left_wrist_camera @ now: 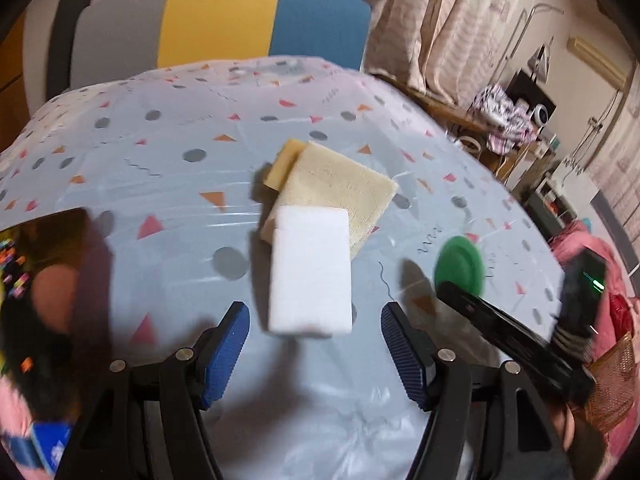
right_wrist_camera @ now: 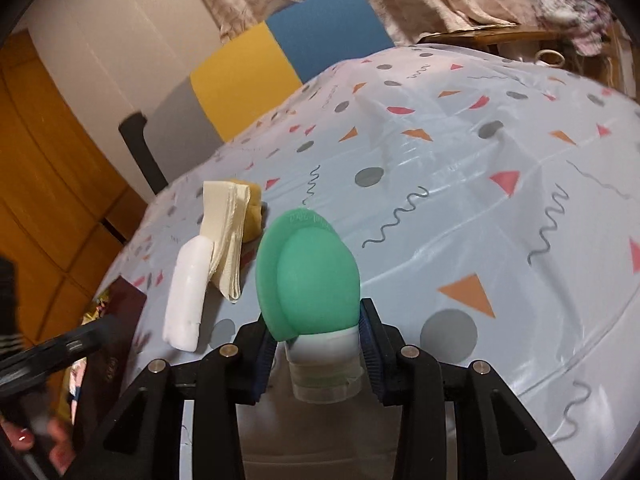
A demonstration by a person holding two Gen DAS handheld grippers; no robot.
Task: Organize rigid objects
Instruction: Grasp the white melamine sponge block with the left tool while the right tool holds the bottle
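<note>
From my left wrist camera, the cream cloth (left_wrist_camera: 336, 188) hides most of the yellow sponge (left_wrist_camera: 285, 162), and the white block (left_wrist_camera: 310, 270) is smeared by motion at its near edge. On the right wrist camera, my gripper (right_wrist_camera: 318, 354) covers the green bottle's (right_wrist_camera: 308, 276) neck sides. The clutter (left_wrist_camera: 504, 120) behind the table (left_wrist_camera: 120, 152) is too blurred to name.

patterned tablecloth (left_wrist_camera: 160, 128) covers the table; a grey, yellow, blue chair (left_wrist_camera: 224, 20) stands behind it.

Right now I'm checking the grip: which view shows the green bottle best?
The right wrist view: the green bottle fills the centre, its clear cap end clamped between the right tool. The left wrist view shows only a blurred green disc behind the right tool, far right.
</note>
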